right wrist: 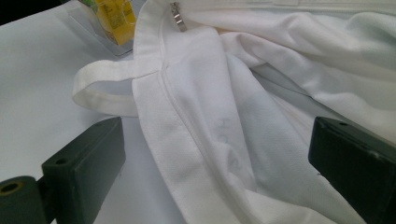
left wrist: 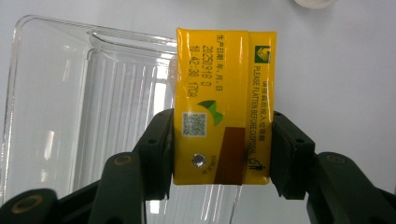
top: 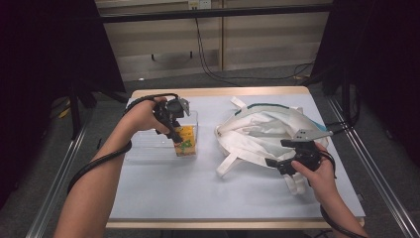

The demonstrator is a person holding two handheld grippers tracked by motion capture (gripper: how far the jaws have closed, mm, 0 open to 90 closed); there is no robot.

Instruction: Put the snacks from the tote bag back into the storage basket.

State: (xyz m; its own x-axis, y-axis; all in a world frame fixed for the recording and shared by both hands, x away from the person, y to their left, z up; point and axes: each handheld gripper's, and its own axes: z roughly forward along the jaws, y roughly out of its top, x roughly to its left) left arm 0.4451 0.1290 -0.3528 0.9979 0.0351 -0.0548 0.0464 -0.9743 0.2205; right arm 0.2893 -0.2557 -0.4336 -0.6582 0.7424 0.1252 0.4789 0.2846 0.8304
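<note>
- The left claw [left wrist: 223, 154] is clenched on a yellow drink carton [left wrist: 224, 105], one jaw pressed to each long side, holding it at the right end of a clear plastic tray [left wrist: 51, 93] on the bench [top: 163, 193].
- The right claw [right wrist: 215, 172] is released, its jaws wide apart over the rim of a white cloth bag [right wrist: 224, 93] that lies crumpled on the right half of the bench.
- Risk, as I judge it: the carton's glossy sides could slip if the squeeze eases, and a harder squeeze could crush it (it looks like a soft pack).
- The bag's mouth looks collapsed; a carton brought over might catch on the hem or a loose handle strap [right wrist: 105, 91] unless the right claw lifts the rim first.
- Readable on the carton: "PLEASE FLATTEN BEFORE DISPOSAL", a date stamp starting "2025", and a QR code; no brand name can be read.
</note>
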